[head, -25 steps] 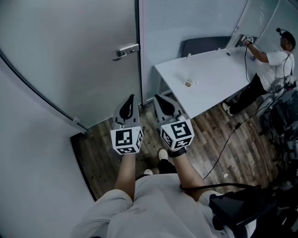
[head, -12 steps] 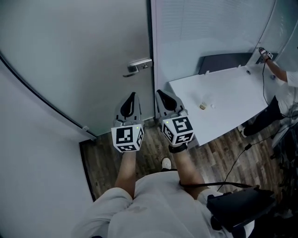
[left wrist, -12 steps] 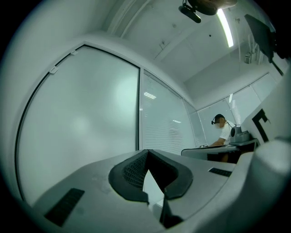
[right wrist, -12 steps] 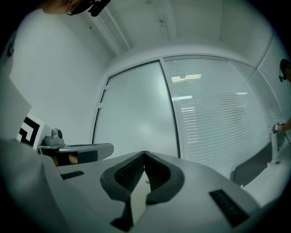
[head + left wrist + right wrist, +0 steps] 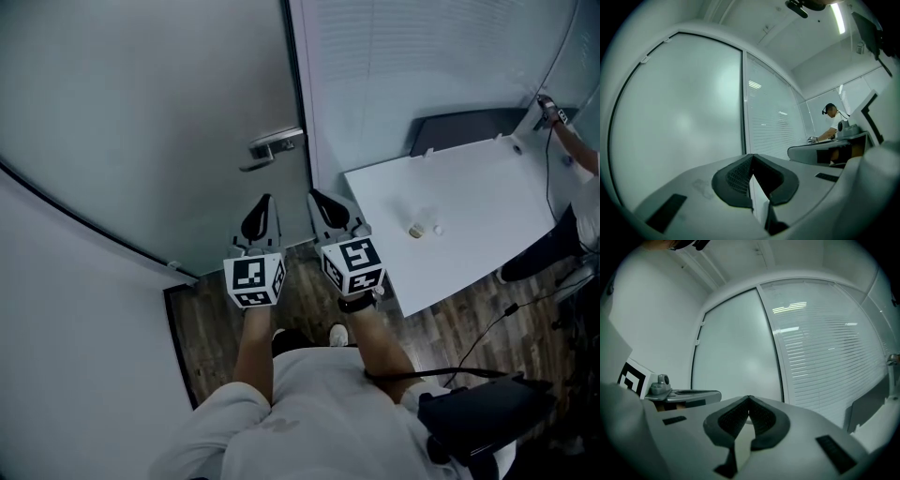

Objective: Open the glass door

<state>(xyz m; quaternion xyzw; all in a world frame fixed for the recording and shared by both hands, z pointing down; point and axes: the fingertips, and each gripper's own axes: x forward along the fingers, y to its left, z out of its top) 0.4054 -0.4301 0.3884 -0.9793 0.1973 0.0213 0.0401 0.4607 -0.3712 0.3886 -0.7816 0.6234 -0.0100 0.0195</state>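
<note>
Jaws clenched empty x2, L gripper (image 5: 264, 198), R gripper (image 5: 315, 195), 1 glass door (image 5: 141, 112) w/ 1 handle (image 5: 272, 146), 1 table (image 5: 478, 220)

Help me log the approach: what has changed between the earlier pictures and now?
The person has moved closer to the glass door: its handle now lies nearer the left gripper and right gripper in the head view. Nothing was gripped or released. Both grippers stay shut, empty, side by side, short of the handle; the door stays closed.

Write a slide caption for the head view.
Left gripper and right gripper, both shut, point toward the glass door, short of its handle.
</note>
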